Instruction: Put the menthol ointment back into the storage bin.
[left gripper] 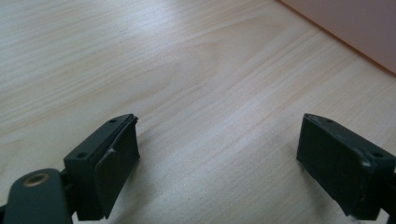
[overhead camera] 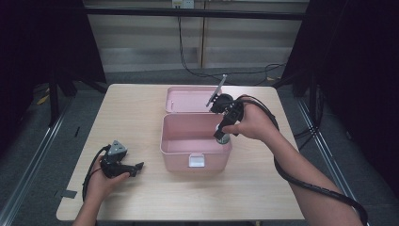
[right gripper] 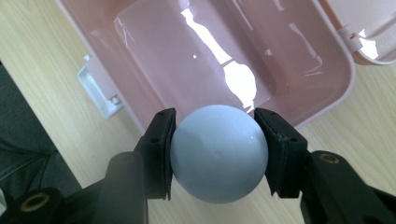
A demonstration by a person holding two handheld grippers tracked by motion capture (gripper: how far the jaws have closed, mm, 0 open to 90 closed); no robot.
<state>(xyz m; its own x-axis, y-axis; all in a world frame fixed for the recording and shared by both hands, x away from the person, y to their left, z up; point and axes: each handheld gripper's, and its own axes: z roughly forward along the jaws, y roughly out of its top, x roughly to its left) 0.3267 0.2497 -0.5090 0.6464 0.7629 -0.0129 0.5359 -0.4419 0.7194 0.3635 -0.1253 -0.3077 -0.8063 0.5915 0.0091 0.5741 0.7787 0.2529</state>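
On the wooden table (overhead camera: 141,113) in front of me sits an open pink box (overhead camera: 195,155), lid laid back. My right gripper (right gripper: 218,149) pinches a pale blue ball (right gripper: 218,154) above the box's right rim. My left gripper (left gripper: 217,154) rests on the table, spread, nothing between its jaws.

Overhead light is falling evenly on my tabletop (overhead camera: 141,122), while the room's sides are sinking into darkness. Bright glare is streaking across the pink box (right gripper: 224,60) floor. My close-up views are looking soft, the near jaws blurring.
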